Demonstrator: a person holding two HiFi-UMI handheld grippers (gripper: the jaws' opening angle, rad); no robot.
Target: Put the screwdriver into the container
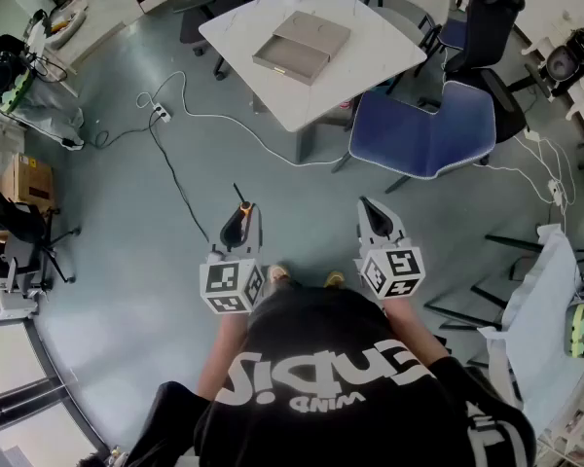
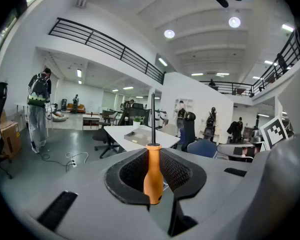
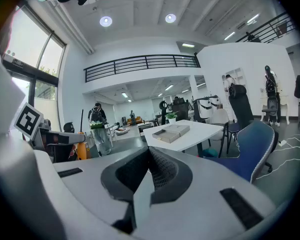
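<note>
My left gripper (image 1: pixel 238 224) (image 2: pixel 154 181) is shut on a screwdriver (image 2: pixel 153 174) with an orange handle; its dark shaft (image 2: pixel 152 118) points up and ahead past the jaws. In the head view the screwdriver (image 1: pixel 241 205) shows as a thin shaft with an orange spot at the gripper's tip. My right gripper (image 1: pixel 374 218) (image 3: pixel 146 176) is shut with nothing between its jaws. Both are held side by side above the floor, well short of the white table (image 1: pixel 370 61). On that table lies the container, a flat grey open box (image 1: pixel 302 47) (image 2: pixel 140 135) (image 3: pixel 171 132).
A blue office chair (image 1: pixel 423 129) (image 3: pixel 254 146) stands at the table's right side, a dark chair (image 1: pixel 487 27) behind it. A white cable and power strip (image 1: pixel 161 115) lie on the grey floor to the left. A person (image 2: pixel 38 109) stands far left.
</note>
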